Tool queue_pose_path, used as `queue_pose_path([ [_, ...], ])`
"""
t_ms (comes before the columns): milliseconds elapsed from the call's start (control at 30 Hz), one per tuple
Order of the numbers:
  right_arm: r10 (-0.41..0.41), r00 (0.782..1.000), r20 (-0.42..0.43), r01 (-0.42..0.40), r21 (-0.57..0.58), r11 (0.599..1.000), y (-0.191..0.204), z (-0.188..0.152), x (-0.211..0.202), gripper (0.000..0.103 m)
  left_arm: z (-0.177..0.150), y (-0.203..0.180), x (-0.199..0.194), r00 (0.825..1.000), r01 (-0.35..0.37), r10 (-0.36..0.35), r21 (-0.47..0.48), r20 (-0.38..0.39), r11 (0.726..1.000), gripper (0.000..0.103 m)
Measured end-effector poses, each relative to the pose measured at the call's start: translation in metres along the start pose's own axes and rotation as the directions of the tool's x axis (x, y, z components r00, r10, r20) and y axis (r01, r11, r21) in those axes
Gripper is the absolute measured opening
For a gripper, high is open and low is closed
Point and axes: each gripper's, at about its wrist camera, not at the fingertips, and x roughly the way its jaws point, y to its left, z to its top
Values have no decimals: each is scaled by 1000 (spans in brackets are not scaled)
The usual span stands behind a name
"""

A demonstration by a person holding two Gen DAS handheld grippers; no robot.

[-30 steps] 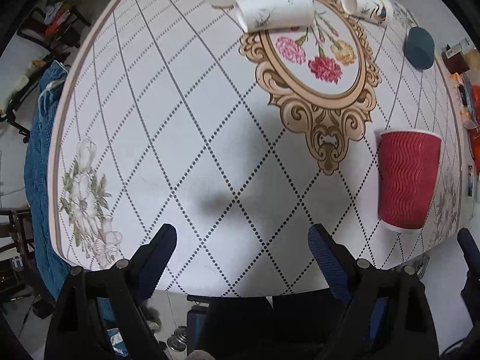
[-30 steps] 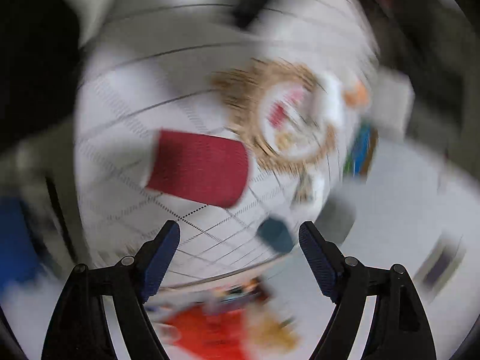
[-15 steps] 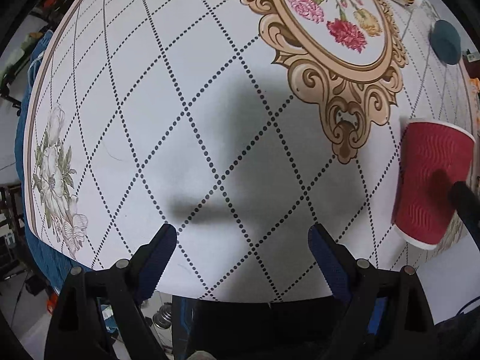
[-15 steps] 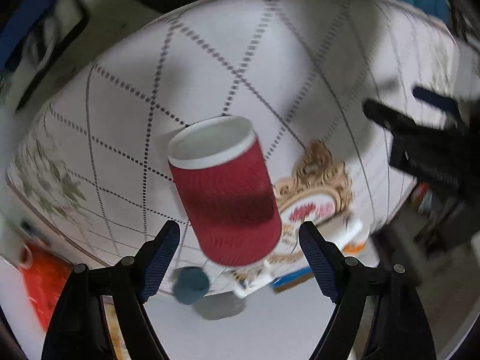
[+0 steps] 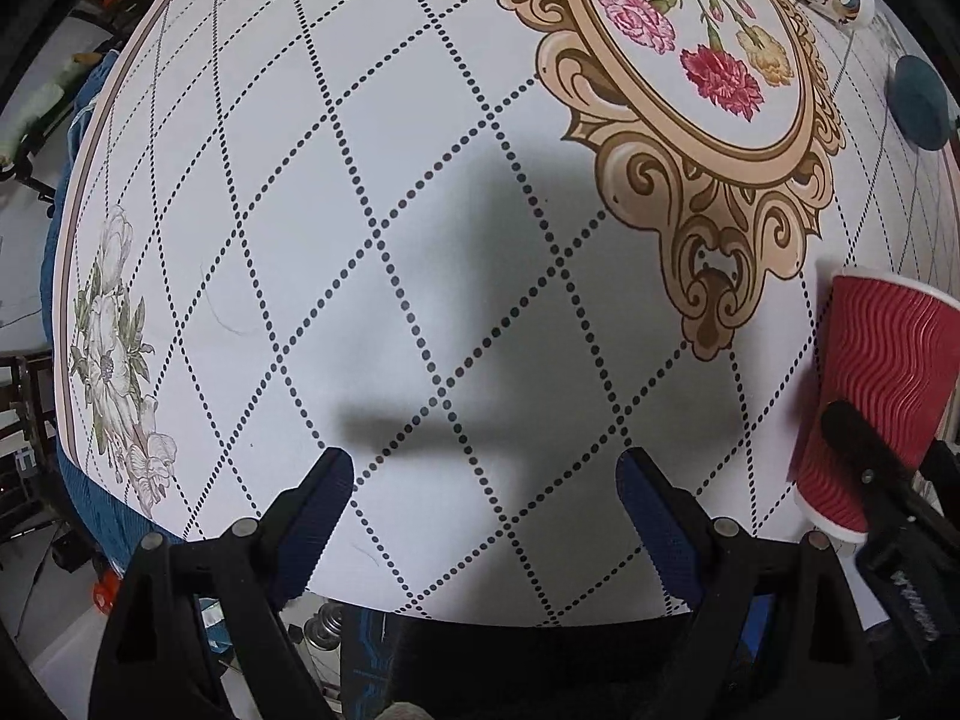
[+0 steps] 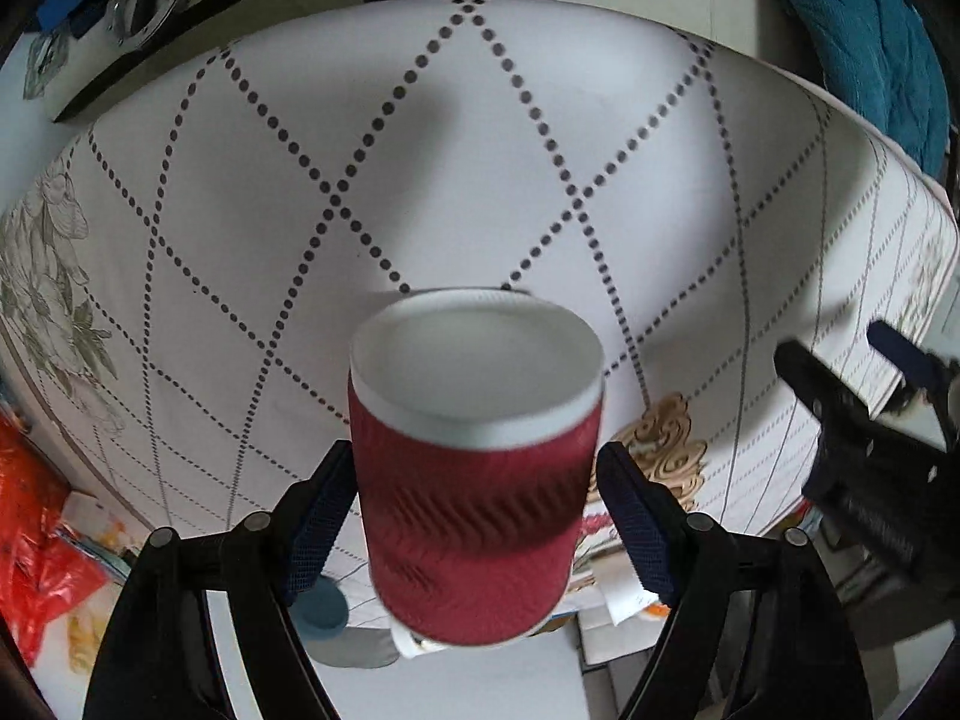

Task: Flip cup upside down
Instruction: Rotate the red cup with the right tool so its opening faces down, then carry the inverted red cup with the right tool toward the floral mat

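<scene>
The right gripper (image 6: 477,516) has its fingers apart, the red cup (image 6: 474,480) between them. The left gripper (image 5: 486,510) has its fingers apart over the worktop (image 5: 420,240), nothing between them.

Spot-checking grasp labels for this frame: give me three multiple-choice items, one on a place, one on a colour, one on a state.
1. Where is the red cup relative to the right gripper?
A. Outside both fingers
B. Between the two fingers
C. Out of its view

2. What colour is the round disc at the table's far right?
A. Dark teal
B. Yellow
C. Red

3. What state is the left gripper in?
A. Shut on the red cup
B. Shut on nothing
C. Open, holding nothing

Answers:
1 B: in the right wrist view, a blue-padded finger stands on either side of the cup's wall.
2 A: in the left wrist view, the disc is dark teal against the white cloth.
3 C: its fingers are spread wide, with only bare tablecloth between them.
</scene>
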Motion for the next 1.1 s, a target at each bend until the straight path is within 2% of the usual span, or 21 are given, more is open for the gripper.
queue_pose_path([
  [133,-15,1000,6,15,-24,1000,5,3,4,77,5,5,-4,1000,-1,1,-5,1,1000,90],
  [367,-15,1000,13,15,4,1000,-5,1,13,76,11,6,-11,1000,-5,5,-16,3,1000,90],
  [400,-13,1000,12,13,13,1000,-7,9,10,75,12,6,-12,1000,-5,5,-17,5,1000,90],
  [567,-1,1000,2,0,76,997,-19,12,7,75,11,6,-19,1000,-8,8,-19,13,1000,90],
  [800,51,998,-28,-44,224,974,-34,-10,13,75,12,7,-33,999,-20,21,-32,28,999,90],
  [967,158,987,-5,-144,387,911,-54,-29,18,75,11,13,-43,999,-30,32,-46,42,999,90],
  [1067,243,969,45,-231,508,830,-64,-46,24,75,11,15,-48,998,-34,37,-57,49,998,90],
  [1100,276,959,69,-267,554,789,-70,-52,27,75,11,16,-50,998,-35,38,-61,51,998,90],
])
